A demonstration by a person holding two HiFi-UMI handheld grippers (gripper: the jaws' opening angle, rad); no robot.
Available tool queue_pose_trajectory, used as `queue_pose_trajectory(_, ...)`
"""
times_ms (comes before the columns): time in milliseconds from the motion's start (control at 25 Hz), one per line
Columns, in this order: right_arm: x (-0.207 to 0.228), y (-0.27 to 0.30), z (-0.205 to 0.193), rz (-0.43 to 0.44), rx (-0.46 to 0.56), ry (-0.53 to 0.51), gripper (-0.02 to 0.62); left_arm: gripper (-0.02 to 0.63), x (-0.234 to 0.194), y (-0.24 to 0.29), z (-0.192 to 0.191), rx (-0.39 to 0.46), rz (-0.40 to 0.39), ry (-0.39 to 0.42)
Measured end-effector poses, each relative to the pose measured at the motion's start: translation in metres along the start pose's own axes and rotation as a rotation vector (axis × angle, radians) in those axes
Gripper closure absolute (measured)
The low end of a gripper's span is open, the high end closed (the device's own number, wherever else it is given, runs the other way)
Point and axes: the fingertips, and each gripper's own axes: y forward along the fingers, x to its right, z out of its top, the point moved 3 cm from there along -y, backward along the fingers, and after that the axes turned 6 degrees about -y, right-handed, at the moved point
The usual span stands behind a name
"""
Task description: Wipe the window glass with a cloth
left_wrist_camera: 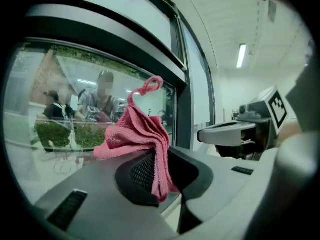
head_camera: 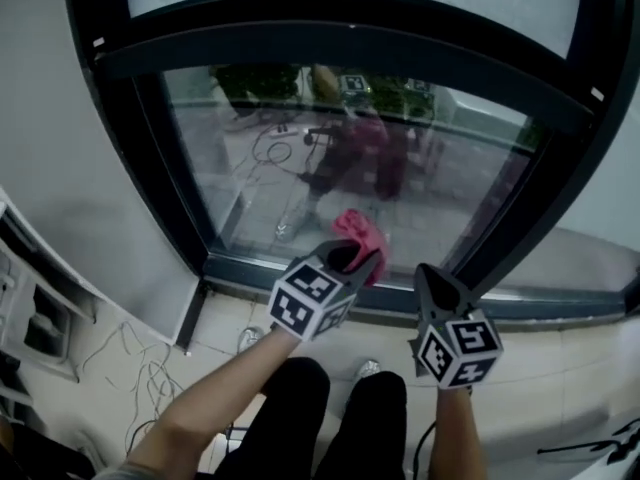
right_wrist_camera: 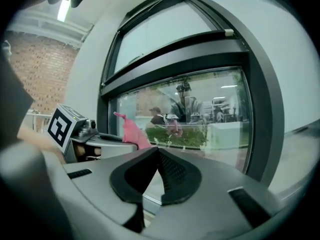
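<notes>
1. Left gripper [left_wrist_camera: 161, 171]: its jaws are closed on a pink terry cloth [left_wrist_camera: 137, 131], pinching one bunched edge. The rest fans out loosely beyond the tips, probably so that a soft wad, not hard plastic, meets the pane.

2. Ahead of the left gripper: the window glass [head_camera: 300, 158] lies just beyond the cloth, low down near the dark bottom rail [head_camera: 240, 266] of the frame. The cloth overlaps the lower part of the pane in the head view, but no view settles whether it touches. The low position suggests a stroke beginning or ending at the bottom edge. Reflections of greenery and of people crowd the pane.

3. Between the grippers: the two tools are held side by side and near each other, both pointing at the same lower pane. The person's dark-trousered legs [head_camera: 330, 418] stand directly below them, squared up to the window.

4. Right gripper [right_wrist_camera: 157, 154]: its jaws are drawn together at the tips with nothing between them. It hangs just to the right of the cloth-bearing tool, short of the glass, apparently parked clear so the wiping hand has room. The dark upright of the frame [head_camera: 520, 208] rises ahead of it and to its right.
</notes>
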Motion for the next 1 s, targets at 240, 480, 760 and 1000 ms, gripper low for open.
queue_pose_trajectory(240, -0.035, 0.002, 0.045, 0.08, 0.106, -0.004, 0.603, 0.554, -0.003, -0.062, 0.027, 0.059, 0.062, 0.011)
queue_pose_trajectory(480, -0.076, -0.011, 0.065, 0.128, 0.15, -0.022, 0.603, 0.554, 0.006, -0.118, 0.041, 0.107, 0.105, 0.025)
queue_pose_trajectory(760, -0.103, -0.023, 0.073, 0.142, 0.172, -0.025, 0.603, 0.554, 0.014, -0.148, 0.054, 0.168, 0.12, 0.055)
queue_pose_trajectory(1000, -0.109, -0.026, 0.073, 0.152, 0.167, -0.025, 0.603, 0.554, 0.022, -0.153, 0.047, 0.159, 0.113, 0.037)
